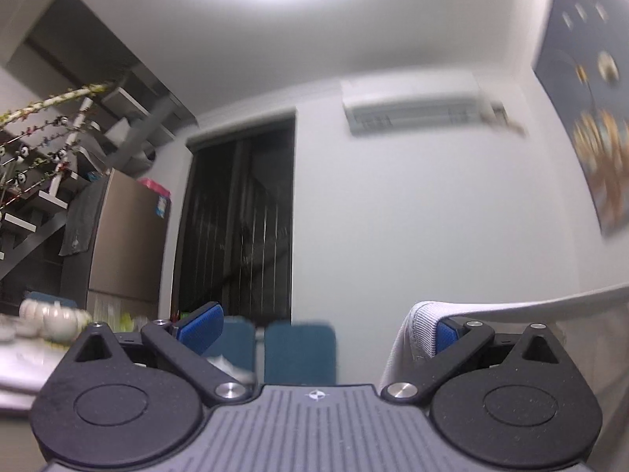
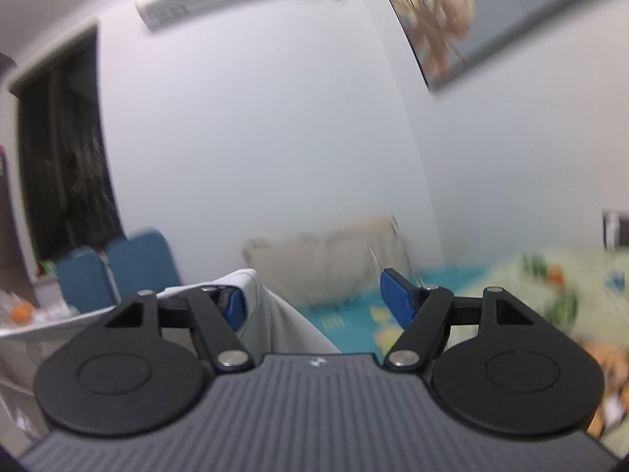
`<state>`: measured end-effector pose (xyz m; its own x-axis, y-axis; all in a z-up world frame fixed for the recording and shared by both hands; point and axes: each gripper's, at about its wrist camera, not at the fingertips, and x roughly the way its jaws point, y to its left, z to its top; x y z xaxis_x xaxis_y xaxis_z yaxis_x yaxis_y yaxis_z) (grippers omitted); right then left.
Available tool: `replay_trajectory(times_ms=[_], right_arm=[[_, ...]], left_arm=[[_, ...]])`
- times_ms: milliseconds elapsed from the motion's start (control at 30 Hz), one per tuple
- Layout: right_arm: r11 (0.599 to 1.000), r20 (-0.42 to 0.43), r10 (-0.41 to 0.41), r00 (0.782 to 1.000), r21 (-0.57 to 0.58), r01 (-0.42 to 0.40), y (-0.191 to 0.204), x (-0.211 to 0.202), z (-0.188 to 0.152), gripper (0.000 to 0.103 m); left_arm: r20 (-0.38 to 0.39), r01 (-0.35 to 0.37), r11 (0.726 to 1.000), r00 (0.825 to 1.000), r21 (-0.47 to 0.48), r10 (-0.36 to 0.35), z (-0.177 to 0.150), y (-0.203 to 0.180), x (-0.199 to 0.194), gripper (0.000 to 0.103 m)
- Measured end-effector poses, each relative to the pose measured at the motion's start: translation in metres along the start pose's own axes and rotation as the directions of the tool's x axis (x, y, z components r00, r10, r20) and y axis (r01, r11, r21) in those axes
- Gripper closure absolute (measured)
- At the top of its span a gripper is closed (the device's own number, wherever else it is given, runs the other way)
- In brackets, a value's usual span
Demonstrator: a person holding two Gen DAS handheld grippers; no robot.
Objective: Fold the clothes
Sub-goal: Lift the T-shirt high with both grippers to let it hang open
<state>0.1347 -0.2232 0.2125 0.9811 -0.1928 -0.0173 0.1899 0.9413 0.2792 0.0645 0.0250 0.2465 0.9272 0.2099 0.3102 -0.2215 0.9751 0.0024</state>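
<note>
A white garment [image 1: 416, 334] hangs in the air, stretched between the two grippers. In the left wrist view my left gripper [image 1: 326, 328] stands wide open; the garment's ribbed edge drapes over its right blue fingertip [image 1: 444, 336] and runs off to the right. In the right wrist view my right gripper [image 2: 318, 301] is also wide open; the white garment [image 2: 271, 314] hangs over its left blue fingertip [image 2: 236, 306] and falls down between the fingers. Both grippers point up toward the wall, well above any surface.
Two blue chairs [image 1: 298, 350] and a table with white items [image 1: 47, 330] lie ahead left. A fridge [image 1: 125, 236], a staircase, a dark door [image 1: 240, 228] and an air conditioner [image 1: 412, 108] are behind. A patterned floor mat [image 2: 550, 287] and beige sofa [image 2: 326, 263] are at right.
</note>
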Motion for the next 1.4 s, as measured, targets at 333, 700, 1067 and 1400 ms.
replay_trajectory(times_ms=[333, 700, 1067, 1400], right_arm=[[0.993, 0.212, 0.107, 0.971, -0.066, -0.095, 0.036, -0.12, 0.169, 0.031], [0.981, 0.146, 0.087, 0.985, -0.186, -0.059, 0.038, -0.136, 0.201, 0.03], [0.995, -0.135, -0.002, 0.991, -0.102, -0.012, -0.011, 0.045, 0.065, 0.03], [0.99, -0.258, -0.095, 0.962, -0.121, 0.066, -0.028, 0.273, -0.117, 0.03]], left_arm=[[0.116, 0.028, 0.999, 0.993, -0.017, -0.026, 0.227, 0.048, -0.028, 0.0], [-0.011, 0.076, 0.997, 0.997, 0.028, -0.076, 0.259, 0.039, -0.013, 0.0], [-0.265, 0.135, 0.988, 0.958, 0.071, -0.112, 0.044, -0.036, 0.128, 0.0], [-0.445, 0.179, 0.98, 0.887, 0.083, -0.125, -0.241, -0.103, 0.297, 0.0]])
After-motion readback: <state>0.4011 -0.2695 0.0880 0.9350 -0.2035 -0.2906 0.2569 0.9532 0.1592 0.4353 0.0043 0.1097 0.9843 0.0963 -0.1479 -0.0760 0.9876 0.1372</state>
